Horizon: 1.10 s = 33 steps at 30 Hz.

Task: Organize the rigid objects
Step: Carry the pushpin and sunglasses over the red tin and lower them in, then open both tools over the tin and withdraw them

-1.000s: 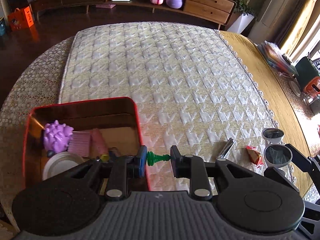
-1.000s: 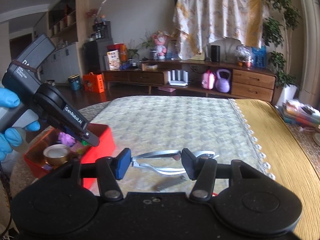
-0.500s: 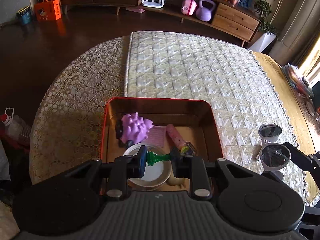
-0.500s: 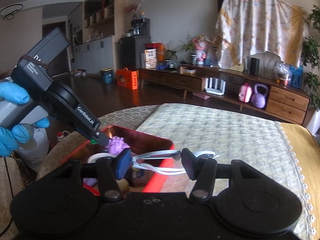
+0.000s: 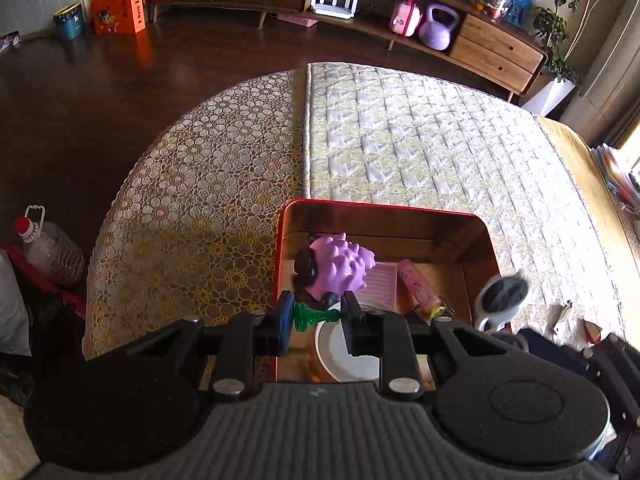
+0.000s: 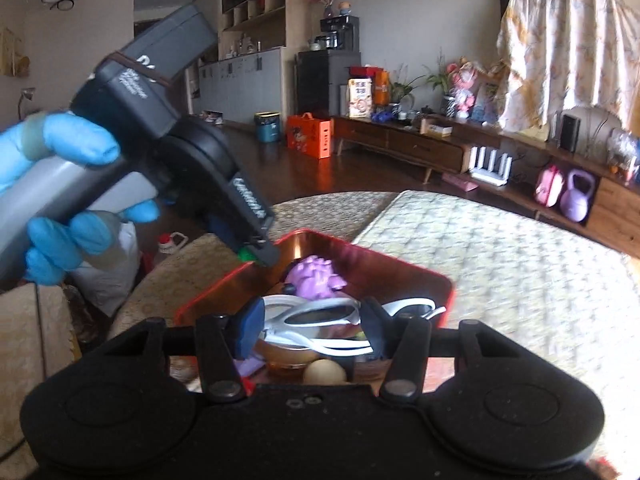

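Fingers of the left gripper (image 5: 316, 318) pinch a green chess pawn (image 5: 314, 316) over the red tin (image 5: 384, 210); the right gripper (image 6: 310, 330), jaws just closing, clamps white sunglasses (image 6: 320, 320) above it. Farther in lies a purple spiky toy (image 5: 340, 266).

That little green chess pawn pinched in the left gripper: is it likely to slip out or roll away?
The green pawn looks like hard, glossy plastic, so probably stiff, light and a bit slippery. It is pinched lengthwise in the left gripper, a narrow hold that might pivot. Dropped into the red tin, its round shape would likely roll.

Glossy metal tin (image 5: 384, 216), quilted cloth (image 5: 420, 140), matt plastic gripper (image 5: 316, 318).
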Tool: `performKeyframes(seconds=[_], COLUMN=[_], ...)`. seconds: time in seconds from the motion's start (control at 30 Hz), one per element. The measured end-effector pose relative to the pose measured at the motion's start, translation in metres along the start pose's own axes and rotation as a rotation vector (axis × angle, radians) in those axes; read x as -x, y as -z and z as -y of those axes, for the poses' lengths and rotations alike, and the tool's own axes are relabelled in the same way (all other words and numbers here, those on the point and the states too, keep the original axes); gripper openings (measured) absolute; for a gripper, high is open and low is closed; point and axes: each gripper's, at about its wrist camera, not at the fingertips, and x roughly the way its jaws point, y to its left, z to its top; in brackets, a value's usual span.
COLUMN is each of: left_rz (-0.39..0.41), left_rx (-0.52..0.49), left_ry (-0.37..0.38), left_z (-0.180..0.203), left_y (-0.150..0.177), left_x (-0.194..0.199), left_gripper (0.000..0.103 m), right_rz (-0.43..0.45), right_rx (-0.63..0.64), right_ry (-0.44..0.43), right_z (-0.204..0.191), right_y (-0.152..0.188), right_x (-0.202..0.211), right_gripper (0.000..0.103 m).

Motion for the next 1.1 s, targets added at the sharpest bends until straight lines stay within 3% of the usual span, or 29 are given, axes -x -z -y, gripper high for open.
performKeyframes(seconds=[0.03, 0.07, 0.1, 0.4, 0.67, 0.93, 1.1], left_rz=[0.000, 0.003, 0.004, -0.037, -0.088, -0.088, -0.089], left_rx=[-0.004, -0.009, -0.015, -0.053, -0.045, -0.046, -0.052], left_ry=[0.002, 0.001, 0.000, -0.003, -0.008, 0.000, 0.002], left_z=[0.001, 0.002, 0.003, 0.009, 0.009, 0.009, 0.013], left_y=[-0.001, -0.002, -0.003, 0.005, 0.014, 0.020, 0.025], left_x=[-0.001, -0.002, -0.003, -0.026, -0.042, -0.039, -0.036], left_gripper=[0.025, 0.025, 0.025, 0.025, 0.025, 0.025, 0.025], right_rz=[-0.001, -0.007, -0.023, -0.084, -0.084, -0.066, -0.065], right_rx=[0.017, 0.034, 0.042, 0.004, -0.032, -0.062, -0.069], right_ry=[0.000, -0.007, -0.016, -0.005, 0.004, 0.007, 0.020], right_z=[-0.004, -0.008, -0.010, -0.009, -0.005, -0.004, -0.004], right_y=[0.000, 0.000, 0.001, 0.013, 0.023, 0.026, 0.029], right_x=[-0.001, -0.002, -0.005, -0.009, -0.005, 0.004, 0.010], right_gripper=[0.050, 0.037, 0.017, 0.022, 0.030, 0.043, 0.046])
